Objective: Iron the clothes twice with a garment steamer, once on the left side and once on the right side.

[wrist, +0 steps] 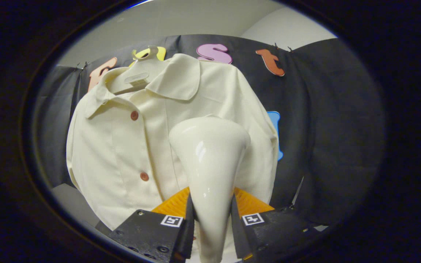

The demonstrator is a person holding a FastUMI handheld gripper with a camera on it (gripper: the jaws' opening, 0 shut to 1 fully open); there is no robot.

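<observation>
A cream collared shirt (122, 138) with brown buttons hangs on a pale hanger (137, 75) against the booth's dark wall. My gripper (210, 215) is shut on the handle of a glossy cream garment steamer (210, 153), both fingers pressing its narrow stem. The steamer's wide head rises beyond the fingers and stands over the shirt's right half, right of the button line. Whether the head touches the fabric I cannot tell. The head hides part of the shirt's right front.
The dark cloth wall (323, 128) spreads behind and to the right of the shirt. A pale ceiling and wall (203, 18) show above. A grey surface (68, 201) lies low to the left of the shirt's hem.
</observation>
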